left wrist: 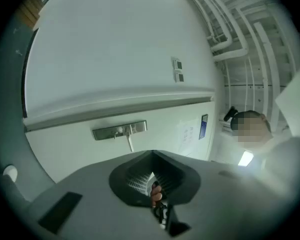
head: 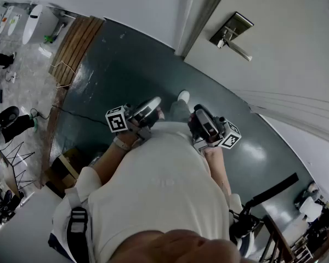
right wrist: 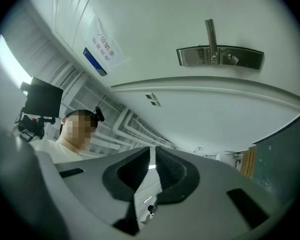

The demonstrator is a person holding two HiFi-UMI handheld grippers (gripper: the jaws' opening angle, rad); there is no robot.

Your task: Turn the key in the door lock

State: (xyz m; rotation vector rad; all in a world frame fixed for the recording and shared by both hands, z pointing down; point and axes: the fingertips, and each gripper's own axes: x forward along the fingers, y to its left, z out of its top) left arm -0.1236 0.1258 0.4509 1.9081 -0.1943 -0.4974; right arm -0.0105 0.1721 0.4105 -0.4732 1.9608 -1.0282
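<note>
Key (left wrist: 156, 194), apparently brown-headed, sits pinched in the left gripper's (head: 153, 104) closed jaws, with the door lock (left wrist: 120, 131) well ahead and above. The right gripper (right wrist: 152, 156) is shut and empty. Best to line the key up squarely with the lock before pushing in.

Left gripper (left wrist: 152, 156): grey body, black ribbed pads (left wrist: 132, 179). A brownish-and-black small object (left wrist: 155, 194) is being pinched between them. Black-and-white square patterns are being shown on both marker cubes (head: 117, 119). Ahead of the claw, an off-white door (head: 285, 59) with a brushed-silver lock plate (head: 232, 30) is being faced. Below the claw, a glossy dark teal floor (head: 126, 64) is being stood on.
</note>
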